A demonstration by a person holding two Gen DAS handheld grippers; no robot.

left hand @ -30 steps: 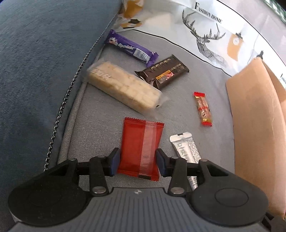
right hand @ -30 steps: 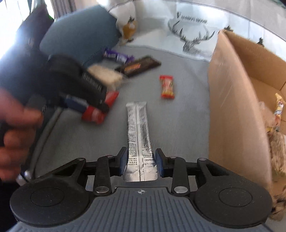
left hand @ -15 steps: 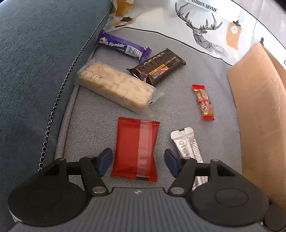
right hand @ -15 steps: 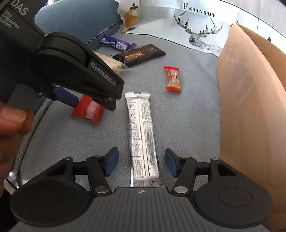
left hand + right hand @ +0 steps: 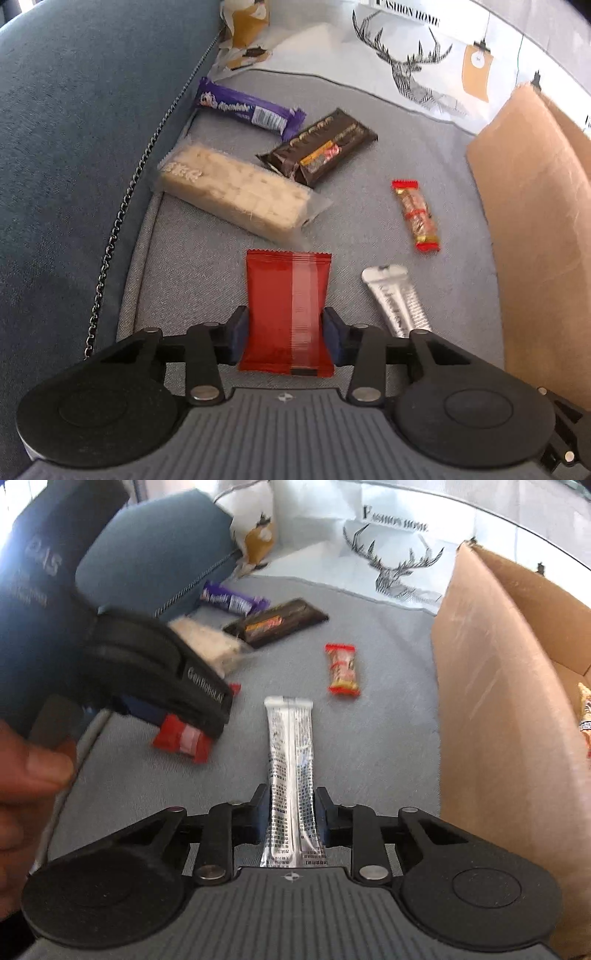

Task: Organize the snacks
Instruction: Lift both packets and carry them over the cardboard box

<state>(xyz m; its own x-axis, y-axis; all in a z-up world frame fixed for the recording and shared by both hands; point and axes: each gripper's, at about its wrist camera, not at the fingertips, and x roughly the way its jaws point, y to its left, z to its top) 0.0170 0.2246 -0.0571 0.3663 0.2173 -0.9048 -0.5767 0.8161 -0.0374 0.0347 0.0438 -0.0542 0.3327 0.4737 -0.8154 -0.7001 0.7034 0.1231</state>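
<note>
My left gripper (image 5: 286,334) is shut on a red snack packet (image 5: 288,302) on the grey sofa seat (image 5: 369,229); the gripper also shows in the right wrist view (image 5: 173,720), holding the packet (image 5: 183,738). My right gripper (image 5: 290,818) is shut on a long silver sachet (image 5: 290,768), which also shows in the left wrist view (image 5: 397,299). A small red-and-gold candy (image 5: 416,216) lies ahead. A pale rice bar (image 5: 236,190), a dark chocolate bar (image 5: 321,146) and a purple bar (image 5: 247,110) lie further back.
A brown cardboard box (image 5: 491,701) stands at the right with snacks inside (image 5: 585,716). A blue cushion (image 5: 74,147) with a chain trim bounds the left. A white deer-print bag (image 5: 406,48) lies at the back.
Both grippers were open half a second ago and have closed, the left on the red packet and the right on the silver sachet.
</note>
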